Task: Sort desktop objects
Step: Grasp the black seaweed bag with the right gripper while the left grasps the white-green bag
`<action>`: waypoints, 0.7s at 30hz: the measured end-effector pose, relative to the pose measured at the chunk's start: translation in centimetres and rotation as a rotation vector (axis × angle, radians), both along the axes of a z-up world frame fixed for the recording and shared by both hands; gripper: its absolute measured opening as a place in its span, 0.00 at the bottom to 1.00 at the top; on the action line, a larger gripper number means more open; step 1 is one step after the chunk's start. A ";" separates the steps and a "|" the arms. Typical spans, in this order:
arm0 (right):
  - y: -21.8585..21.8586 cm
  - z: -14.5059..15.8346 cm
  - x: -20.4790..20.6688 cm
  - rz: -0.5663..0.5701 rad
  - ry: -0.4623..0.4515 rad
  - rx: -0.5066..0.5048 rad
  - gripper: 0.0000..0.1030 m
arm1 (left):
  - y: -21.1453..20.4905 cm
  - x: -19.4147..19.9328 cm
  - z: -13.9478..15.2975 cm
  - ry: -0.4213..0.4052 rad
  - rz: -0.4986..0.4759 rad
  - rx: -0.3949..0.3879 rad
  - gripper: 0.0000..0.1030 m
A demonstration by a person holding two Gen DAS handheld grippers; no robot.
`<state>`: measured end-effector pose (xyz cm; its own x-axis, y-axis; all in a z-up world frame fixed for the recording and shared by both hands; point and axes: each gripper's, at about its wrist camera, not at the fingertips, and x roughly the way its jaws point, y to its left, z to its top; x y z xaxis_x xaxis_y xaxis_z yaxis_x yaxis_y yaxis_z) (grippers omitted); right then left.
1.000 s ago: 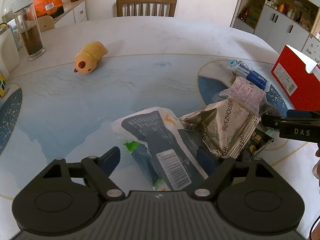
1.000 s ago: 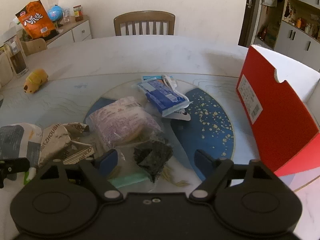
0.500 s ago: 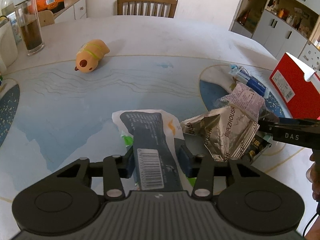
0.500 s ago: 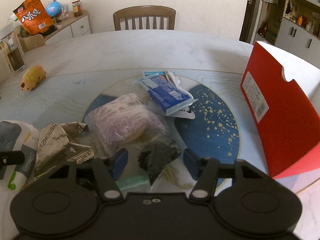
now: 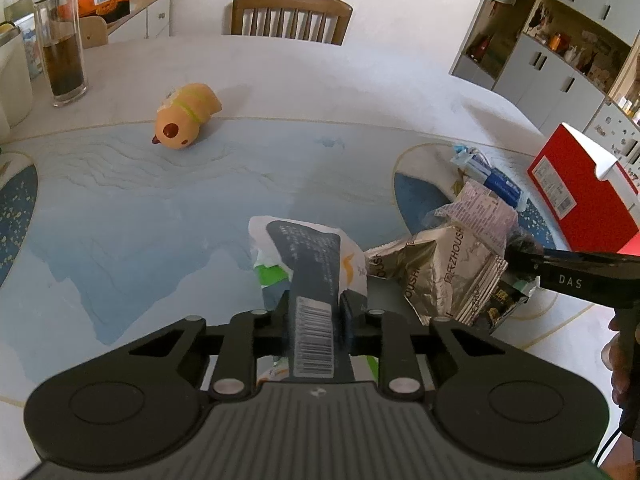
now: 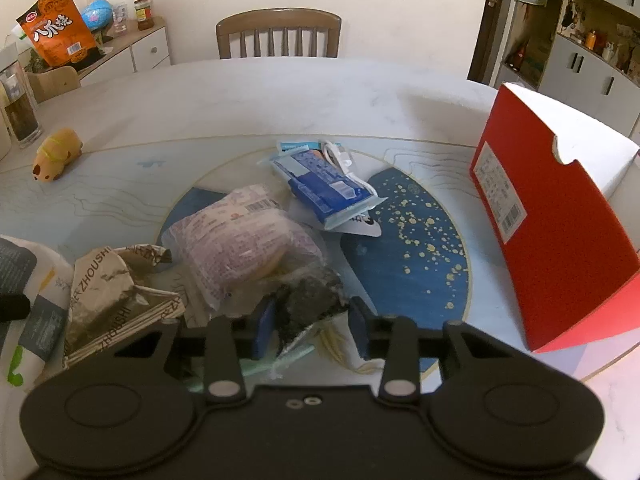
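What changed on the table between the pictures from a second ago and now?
Both tools have just been closing. The left tool went from wide open to clamped on the grey-and-white packet. The right tool narrowed around the dark crinkled packet, pads near contact. The toy, red box and other packets stayed put.

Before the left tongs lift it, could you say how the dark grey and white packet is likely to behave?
The dark grey and white packet looks like thin creased film, so probably floppy and light. The left tongs pinch only its barcode end, so the far end will likely sag. The glossy film may slip.
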<state>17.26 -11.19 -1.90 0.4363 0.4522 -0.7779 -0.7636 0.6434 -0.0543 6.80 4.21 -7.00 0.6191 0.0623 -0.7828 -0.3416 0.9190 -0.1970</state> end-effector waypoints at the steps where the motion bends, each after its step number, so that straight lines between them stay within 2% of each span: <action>1: -0.1 0.1 -0.1 -0.001 -0.003 -0.002 0.34 | 0.1 -0.1 0.1 -0.003 -0.001 -0.003 0.19; 9: -0.9 1.0 -0.6 -0.025 -0.019 0.013 0.31 | 0.5 -0.8 0.8 -0.035 -0.008 -0.017 0.16; 21: -2.2 3.4 -2.1 -0.054 -0.034 0.085 0.31 | 0.4 -1.5 3.1 -0.108 -0.046 -0.030 0.16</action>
<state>15.16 -13.42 1.51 0.4878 0.4910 -0.7218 -0.7262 0.6871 -0.0232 5.29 4.59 -3.85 0.7012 0.0098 -0.7129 -0.2750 0.9262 -0.2578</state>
